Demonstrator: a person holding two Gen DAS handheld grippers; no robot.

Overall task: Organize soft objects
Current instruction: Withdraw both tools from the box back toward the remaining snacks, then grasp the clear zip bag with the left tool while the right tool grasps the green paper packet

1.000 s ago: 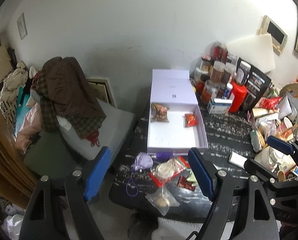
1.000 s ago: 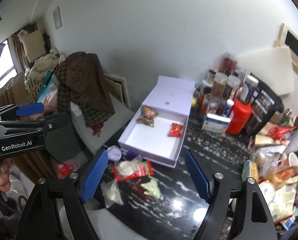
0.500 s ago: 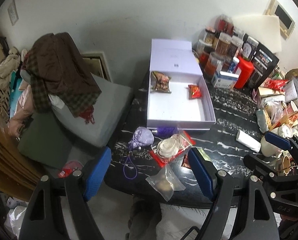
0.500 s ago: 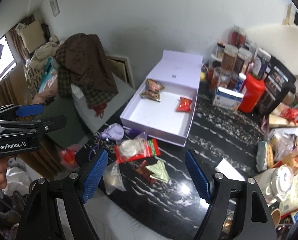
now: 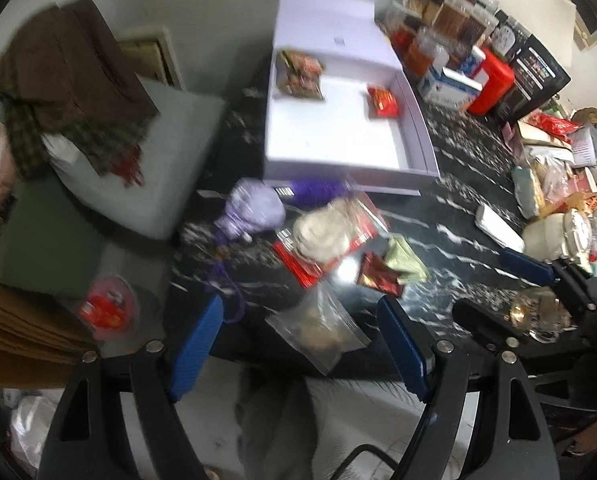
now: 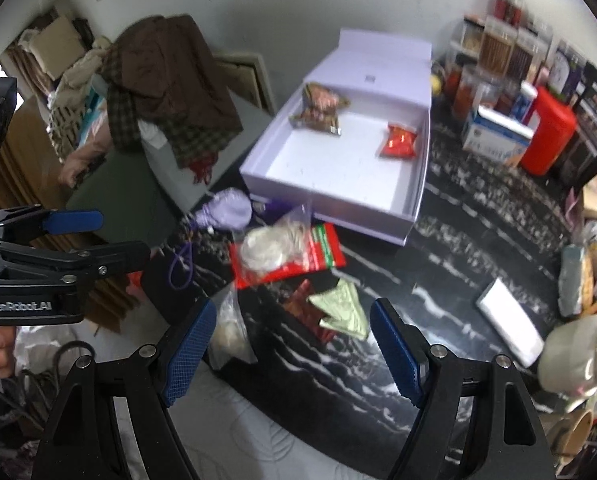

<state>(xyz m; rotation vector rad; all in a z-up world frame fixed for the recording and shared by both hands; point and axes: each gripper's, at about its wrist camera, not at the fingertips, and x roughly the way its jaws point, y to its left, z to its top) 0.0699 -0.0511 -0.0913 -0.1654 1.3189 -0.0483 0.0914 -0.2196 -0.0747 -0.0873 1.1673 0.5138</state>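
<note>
Open box [image 6: 414, 184] toward the back of the table [image 6: 478, 240], lid propped against the wall; in it, a snack packet [image 6: 320, 110] at the rear left and a smaller packet [image 6: 398, 140] to its right. Just before the box's front wall, a drawstring pouch [image 6: 226, 210] at left, a bag of round cakes [image 6: 286, 246] beside it. Nearer still, a clear bag [image 6: 228, 330] at the table's edge, a folded foil packet [image 6: 340, 310] to its right. Jars [image 6: 494, 48] behind at right; cushioned seat [image 6: 146, 192] left of the table.
</note>
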